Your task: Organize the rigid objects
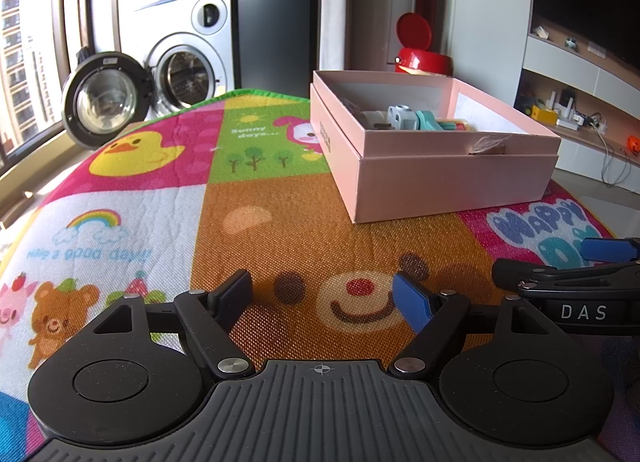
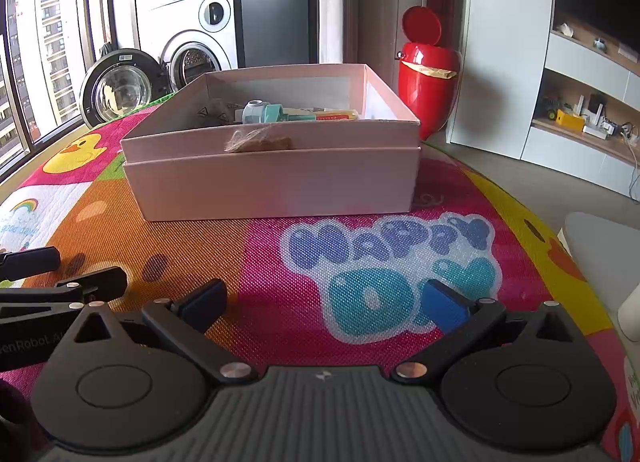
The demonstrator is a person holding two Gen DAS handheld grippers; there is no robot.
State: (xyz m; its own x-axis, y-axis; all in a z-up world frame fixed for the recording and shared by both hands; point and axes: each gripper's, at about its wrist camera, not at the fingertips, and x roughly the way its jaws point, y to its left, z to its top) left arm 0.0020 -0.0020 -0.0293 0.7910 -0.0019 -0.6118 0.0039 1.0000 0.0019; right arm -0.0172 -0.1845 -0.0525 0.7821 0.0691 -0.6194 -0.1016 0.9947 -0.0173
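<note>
Hand-held gripper (image 2: 324,304) near pink box (image 2: 272,182)

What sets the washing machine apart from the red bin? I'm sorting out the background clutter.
The washing machine is white and boxy; the red bin is glossy and rounded. The machine's round door swings out sideways; the bin's lid tips upward. Both stand open beyond the mat.

Toys (image 2: 264,112) lie inside open pink box (image 2: 272,182).

Mat (image 2: 260,262) bare between tongs and box (image 2: 276,182); box walls obstruct ahead, its top open.
</note>
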